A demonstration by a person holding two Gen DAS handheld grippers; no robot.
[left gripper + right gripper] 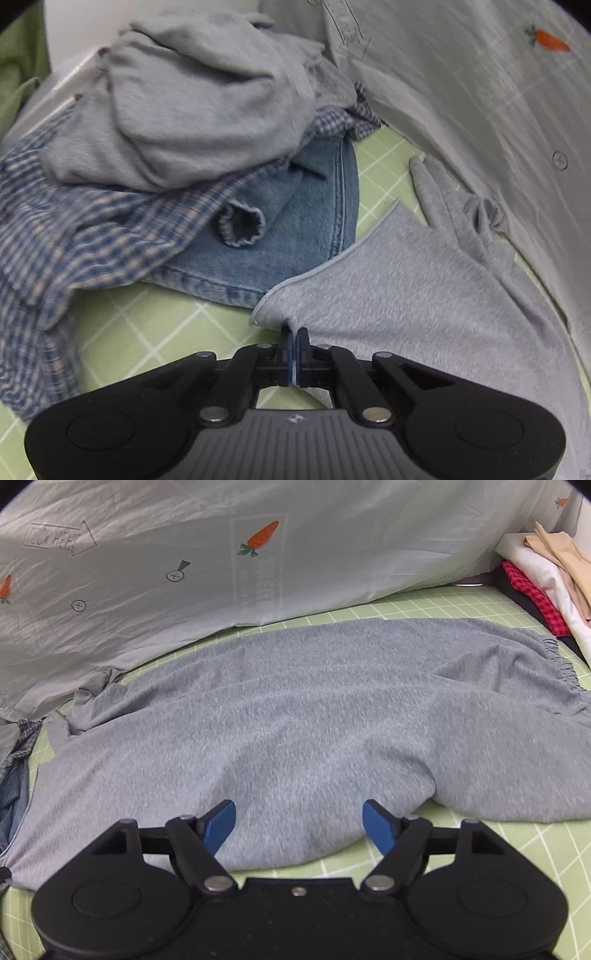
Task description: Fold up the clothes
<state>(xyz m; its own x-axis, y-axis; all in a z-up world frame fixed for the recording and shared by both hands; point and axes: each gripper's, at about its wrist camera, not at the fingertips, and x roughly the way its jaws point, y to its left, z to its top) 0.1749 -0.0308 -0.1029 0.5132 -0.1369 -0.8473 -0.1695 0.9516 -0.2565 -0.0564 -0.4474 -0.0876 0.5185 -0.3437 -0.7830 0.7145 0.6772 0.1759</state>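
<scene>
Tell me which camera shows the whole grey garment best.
The right wrist view: the grey garment lies spread across the green mat, its gathered edge at the right. The left wrist view shows only one corner of it, pinched in the shut left gripper.

Spread garment [295,709]: heather grey, paler edge trim. Bench [155,332]: light green, white grid lines. Plaid shirt [74,229]: blue and cream check. Denim piece [295,229]: faded blue, lighter stitching. White sheet [147,572]: orange carrots, green tops. Folded stack [546,583]: beige, white, red-black check. Claw pads [221,825]: blue; arms black.
</scene>
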